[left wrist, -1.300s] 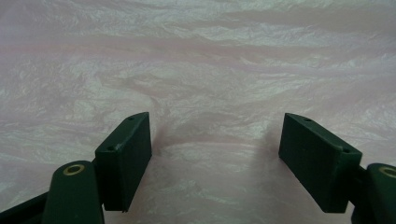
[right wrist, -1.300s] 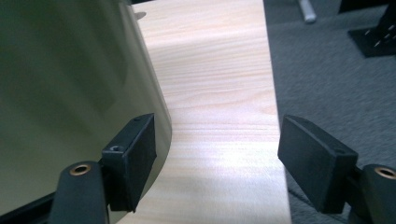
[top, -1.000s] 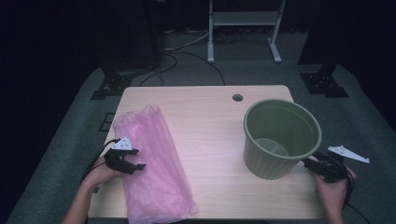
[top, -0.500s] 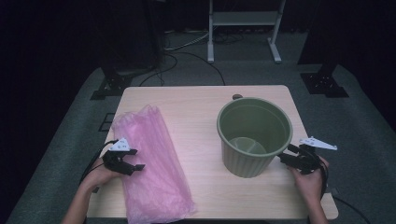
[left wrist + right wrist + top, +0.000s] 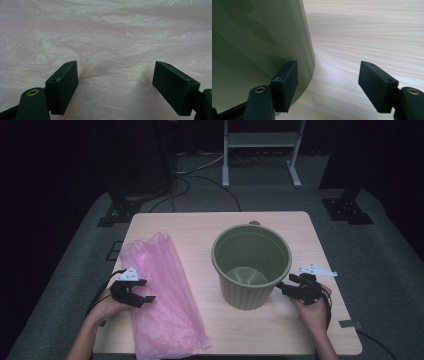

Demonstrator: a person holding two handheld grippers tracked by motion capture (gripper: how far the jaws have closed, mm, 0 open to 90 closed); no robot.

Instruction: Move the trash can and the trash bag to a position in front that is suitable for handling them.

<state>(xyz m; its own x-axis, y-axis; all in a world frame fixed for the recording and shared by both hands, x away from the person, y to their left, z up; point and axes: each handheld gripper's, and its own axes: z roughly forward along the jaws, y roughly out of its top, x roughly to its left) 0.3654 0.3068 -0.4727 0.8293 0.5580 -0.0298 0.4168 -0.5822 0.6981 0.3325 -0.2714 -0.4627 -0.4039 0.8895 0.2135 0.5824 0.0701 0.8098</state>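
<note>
A crumpled pink plastic bag lies flat along the left side of the wooden table. My left gripper rests over the bag's left edge. Its jaws have just been opening and now stand wide, with only pink film beneath the left gripper. A ribbed olive-green bucket stands upright and empty in the middle of the table. My right gripper is open at the bucket's lower right side. In the right gripper view one jaw lies against the bucket wall, and the right gripper has bare table between its jaws.
Bare wood runs along the table's far edge and between bag and bucket. A small round grommet sits just behind the bucket. Around the table is grey carpet with cables, black stand feet and a metal rack at the back.
The bucket has slid left from the table's right side toward the middle, with my right gripper following at its side. My left hand stayed over the bag.
</note>
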